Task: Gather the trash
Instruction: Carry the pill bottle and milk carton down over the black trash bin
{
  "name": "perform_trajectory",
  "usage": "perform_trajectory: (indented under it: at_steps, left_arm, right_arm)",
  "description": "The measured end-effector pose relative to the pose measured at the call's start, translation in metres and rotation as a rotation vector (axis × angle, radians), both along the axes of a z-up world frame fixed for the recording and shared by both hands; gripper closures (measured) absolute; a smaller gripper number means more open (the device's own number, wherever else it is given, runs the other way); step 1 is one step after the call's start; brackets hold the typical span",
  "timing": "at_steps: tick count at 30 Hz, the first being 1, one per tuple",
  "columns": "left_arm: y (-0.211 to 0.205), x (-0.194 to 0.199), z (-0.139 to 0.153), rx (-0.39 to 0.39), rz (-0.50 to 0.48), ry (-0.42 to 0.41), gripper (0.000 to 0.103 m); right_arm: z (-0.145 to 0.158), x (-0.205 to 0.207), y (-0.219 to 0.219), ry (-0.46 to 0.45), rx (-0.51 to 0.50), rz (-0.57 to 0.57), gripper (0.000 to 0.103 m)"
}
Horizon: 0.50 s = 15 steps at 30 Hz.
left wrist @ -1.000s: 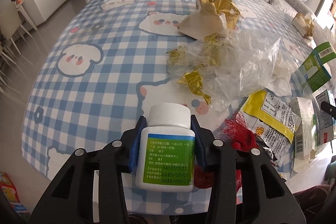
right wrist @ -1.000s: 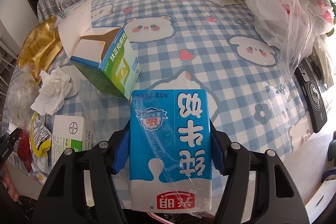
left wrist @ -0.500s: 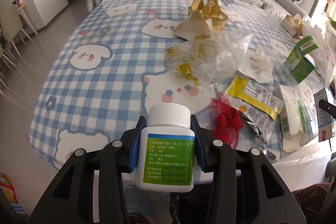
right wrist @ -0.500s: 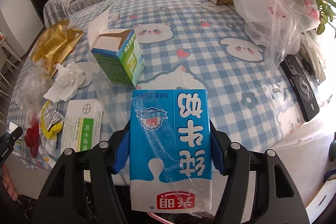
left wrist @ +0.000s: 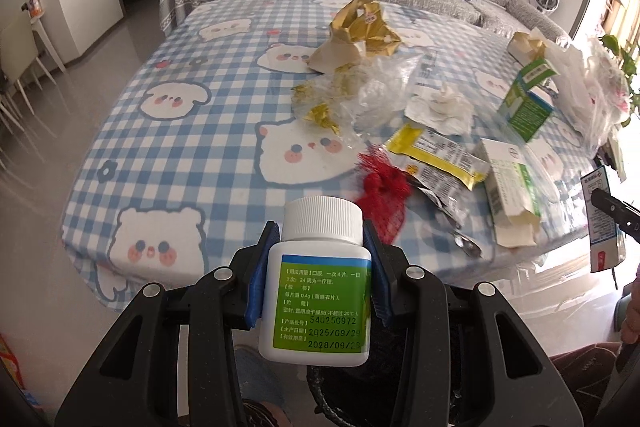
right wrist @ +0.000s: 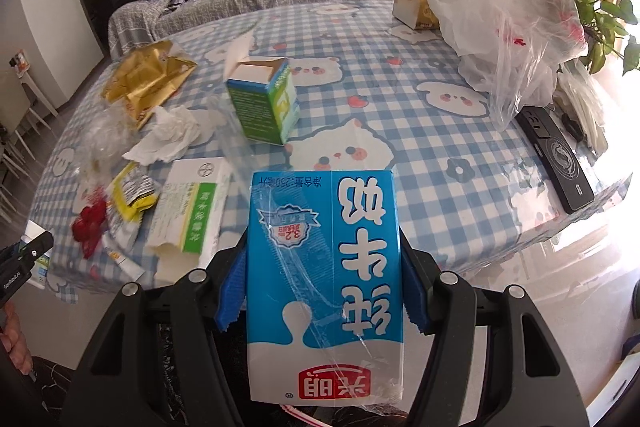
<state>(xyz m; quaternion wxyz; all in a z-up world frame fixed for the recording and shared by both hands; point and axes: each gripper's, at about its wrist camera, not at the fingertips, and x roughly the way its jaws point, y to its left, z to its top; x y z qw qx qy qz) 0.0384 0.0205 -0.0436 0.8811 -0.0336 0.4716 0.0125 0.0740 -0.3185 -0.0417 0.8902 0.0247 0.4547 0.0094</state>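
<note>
While both hover off table edge, L hand-held gripper point(left wrist: 320, 269) clamps pill bottle point(left wrist: 318, 283), R hand-held gripper point(right wrist: 322, 291) clamps milk carton point(right wrist: 324, 283).

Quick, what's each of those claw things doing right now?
Left gripper: closed on the white pill bottle.
Right gripper: closed on the blue milk carton.

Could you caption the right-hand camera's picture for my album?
Right claw grips a blue milk carton before a littered checked table.
</note>
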Motion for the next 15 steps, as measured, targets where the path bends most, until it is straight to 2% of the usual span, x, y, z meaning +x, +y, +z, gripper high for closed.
perform_trajectory:
  at_steps: [7,15]
  left_arm:
    - [-0.017,-0.025,0.007,-0.014,-0.032,-0.021,0.062]
    - [-0.032,-0.048,-0.008,-0.04,-0.07,0.008,0.062]
  right_arm:
    - [0.007,-0.029,0.021,-0.044,0.006,0.047,0.042]
    - [-0.001,-0.067,0.05,-0.066,0.005,0.116,0.042]
